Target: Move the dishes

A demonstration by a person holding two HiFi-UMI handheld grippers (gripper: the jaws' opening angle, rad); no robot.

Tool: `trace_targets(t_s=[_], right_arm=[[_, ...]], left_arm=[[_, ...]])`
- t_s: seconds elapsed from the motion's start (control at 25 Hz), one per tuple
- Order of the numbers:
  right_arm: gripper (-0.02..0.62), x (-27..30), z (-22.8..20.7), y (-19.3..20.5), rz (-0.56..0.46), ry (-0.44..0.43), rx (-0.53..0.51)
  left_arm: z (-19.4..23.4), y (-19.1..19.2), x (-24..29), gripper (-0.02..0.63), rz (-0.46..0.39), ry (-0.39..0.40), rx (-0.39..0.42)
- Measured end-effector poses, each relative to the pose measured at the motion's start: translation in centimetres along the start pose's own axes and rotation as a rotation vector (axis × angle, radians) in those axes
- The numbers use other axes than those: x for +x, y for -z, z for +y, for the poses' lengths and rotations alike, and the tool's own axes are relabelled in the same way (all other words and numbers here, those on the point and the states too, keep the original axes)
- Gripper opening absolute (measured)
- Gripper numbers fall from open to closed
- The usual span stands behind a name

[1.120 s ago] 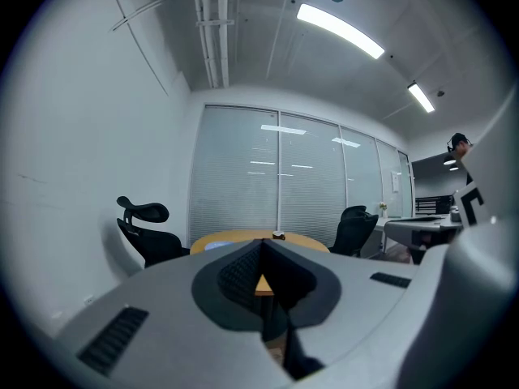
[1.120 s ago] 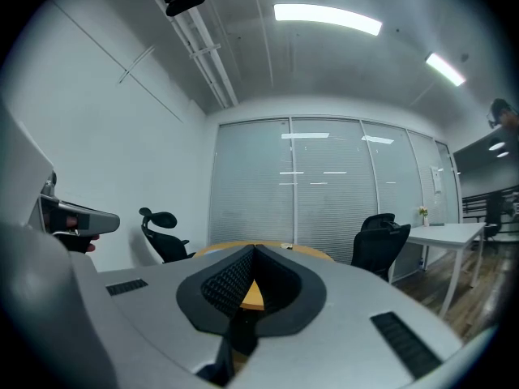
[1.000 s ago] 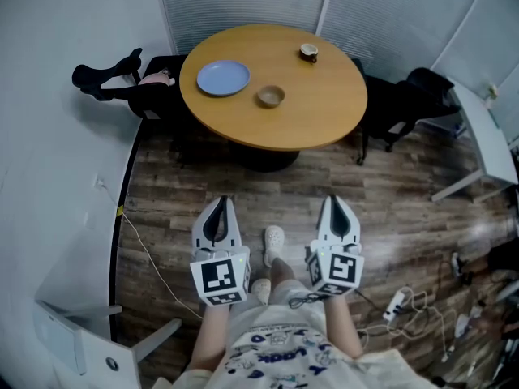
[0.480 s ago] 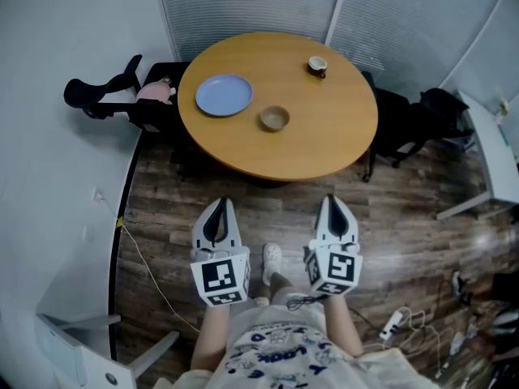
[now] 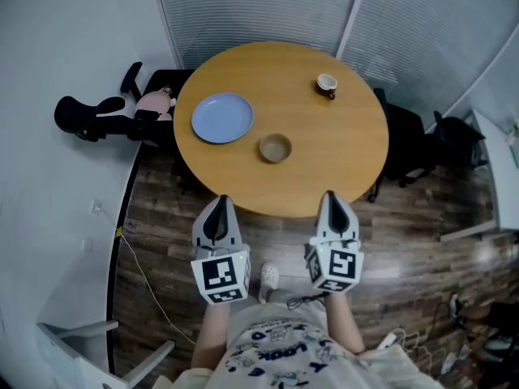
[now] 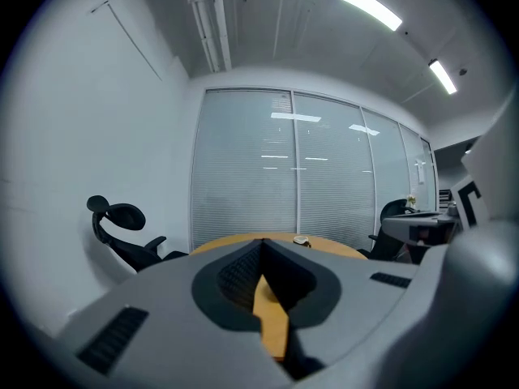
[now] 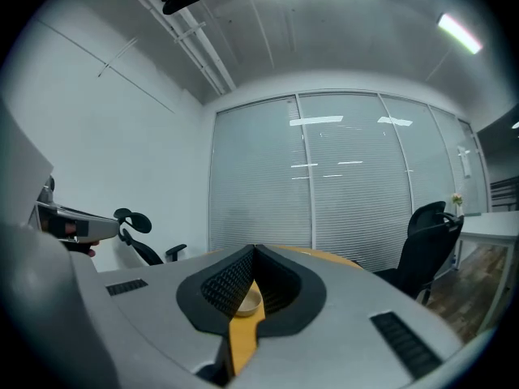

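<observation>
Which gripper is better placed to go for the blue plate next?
Left, probably. The blue plate lies nearly straight ahead of the left gripper; the right gripper would have to reach across past the bowl.

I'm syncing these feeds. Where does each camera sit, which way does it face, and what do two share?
Head view: on the person's head, steeply down at the round wooden table, blue plate, tan bowl; left gripper, right gripper, forearms show.
Left gripper view: on the left gripper, forward over the table toward glass walls; shut jaws show.
Right gripper view: on the right gripper, same heading; shut jaws show.
Shared: tan bowl, head and right gripper views.
</observation>
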State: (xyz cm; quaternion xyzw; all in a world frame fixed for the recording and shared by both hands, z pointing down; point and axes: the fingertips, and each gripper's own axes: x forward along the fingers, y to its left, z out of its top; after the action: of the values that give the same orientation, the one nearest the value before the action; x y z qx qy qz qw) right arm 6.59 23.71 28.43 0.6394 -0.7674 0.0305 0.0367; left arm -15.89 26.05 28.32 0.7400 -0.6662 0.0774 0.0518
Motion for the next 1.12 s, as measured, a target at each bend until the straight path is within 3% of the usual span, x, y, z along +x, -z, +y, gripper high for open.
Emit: trace_targets(t_s=[0.48,1.12], right_arm=[[0.002,6.7,-1.9,1.2,0.039,-0.022,0.02],[0.002,16.3,-3.4,3.6,0.106,0.069,0.04]], left_arm=[[0.5,0.6,6.4,0.0,0.044,-0.032,-0.024],[2.0,1.5,17.6,0.0,0.105,0.046,-0.04]])
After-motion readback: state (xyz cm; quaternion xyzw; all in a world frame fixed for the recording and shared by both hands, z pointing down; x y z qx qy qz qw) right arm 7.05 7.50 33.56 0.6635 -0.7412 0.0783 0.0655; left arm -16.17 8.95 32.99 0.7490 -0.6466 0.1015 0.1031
